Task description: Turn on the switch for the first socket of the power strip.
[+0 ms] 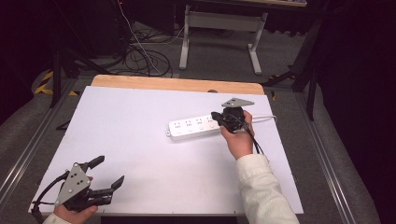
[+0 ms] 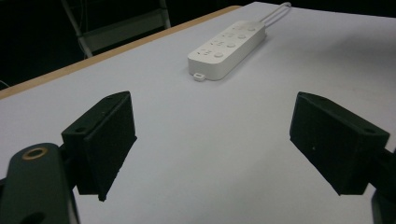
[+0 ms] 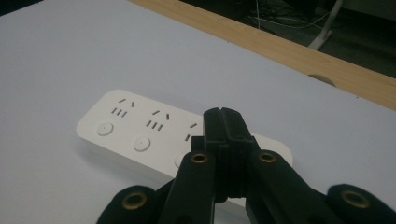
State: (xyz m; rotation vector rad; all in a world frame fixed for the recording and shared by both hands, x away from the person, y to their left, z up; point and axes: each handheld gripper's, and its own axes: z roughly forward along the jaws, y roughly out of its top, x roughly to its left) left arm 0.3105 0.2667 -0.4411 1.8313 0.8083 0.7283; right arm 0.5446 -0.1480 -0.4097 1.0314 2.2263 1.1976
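Observation:
A white power strip [image 1: 194,127] with several sockets and round buttons lies on the white table top, its cord running off to the right. My right gripper [image 1: 217,116] hovers over the strip's right end with its jaws pressed together and nothing between them. In the right gripper view the closed jaw tips [image 3: 222,114] sit just above the strip [image 3: 135,128]. My left gripper [image 1: 108,172] rests at the near left corner of the table, jaws wide apart and empty. The left gripper view looks between its pads [image 2: 107,140] toward the strip [image 2: 229,47] farther off.
The white table top [image 1: 140,154] has a wooden strip [image 1: 177,84] along its far edge. Beyond it stand a grey table frame [image 1: 219,35] and loose cables [image 1: 144,58] on the floor. Metal rails run along both sides of the table.

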